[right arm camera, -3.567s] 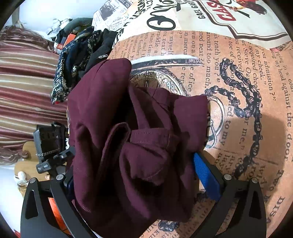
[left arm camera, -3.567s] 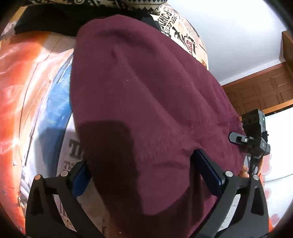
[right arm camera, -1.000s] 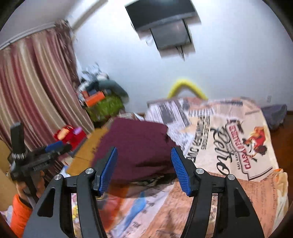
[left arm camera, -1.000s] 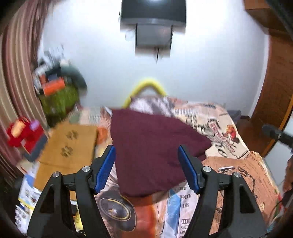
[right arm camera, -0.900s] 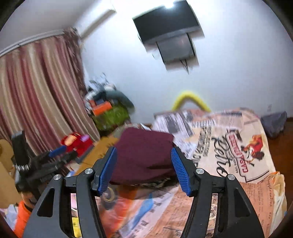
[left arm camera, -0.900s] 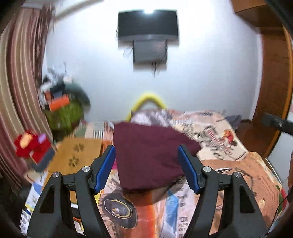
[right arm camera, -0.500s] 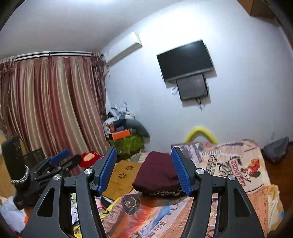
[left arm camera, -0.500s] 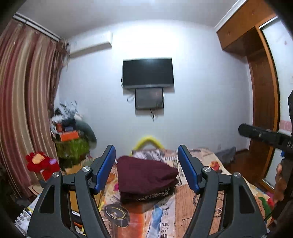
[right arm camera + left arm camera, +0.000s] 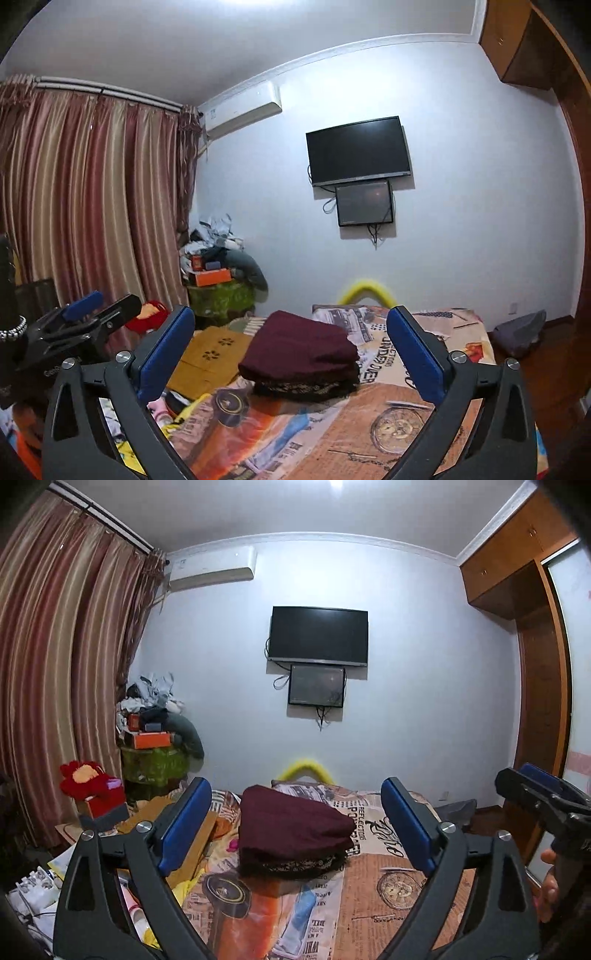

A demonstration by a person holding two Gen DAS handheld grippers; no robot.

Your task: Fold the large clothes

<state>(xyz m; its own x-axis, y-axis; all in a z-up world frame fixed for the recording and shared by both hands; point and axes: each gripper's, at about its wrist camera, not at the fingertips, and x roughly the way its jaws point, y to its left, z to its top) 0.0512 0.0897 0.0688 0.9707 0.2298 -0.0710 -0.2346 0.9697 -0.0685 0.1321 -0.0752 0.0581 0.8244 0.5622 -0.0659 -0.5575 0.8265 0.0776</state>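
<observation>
A folded maroon garment [image 9: 291, 823] lies on top of a dark patterned folded piece [image 9: 295, 866] on the printed bedspread [image 9: 369, 904], toward the far left of the bed. It also shows in the right wrist view [image 9: 301, 350]. My left gripper [image 9: 295, 830] is open and empty, held well back from the stack and raised. My right gripper [image 9: 291, 350] is open and empty, also far back. The right gripper shows at the right edge of the left wrist view [image 9: 543, 801]. The left gripper shows at the left of the right wrist view [image 9: 81, 321].
A TV [image 9: 318, 637] and a smaller screen hang on the far wall. Striped curtains [image 9: 55, 686] cover the left side. A cluttered pile of boxes and clothes [image 9: 155, 734], a red plush toy [image 9: 86, 784] and cardboard [image 9: 214, 350] lie left of the bed. A wooden wardrobe [image 9: 535, 701] stands at the right.
Both grippers let go of the maroon garment, which now lies folded on the stack. Both have pulled back and tilted up, so the stack looks smaller and farther away.
</observation>
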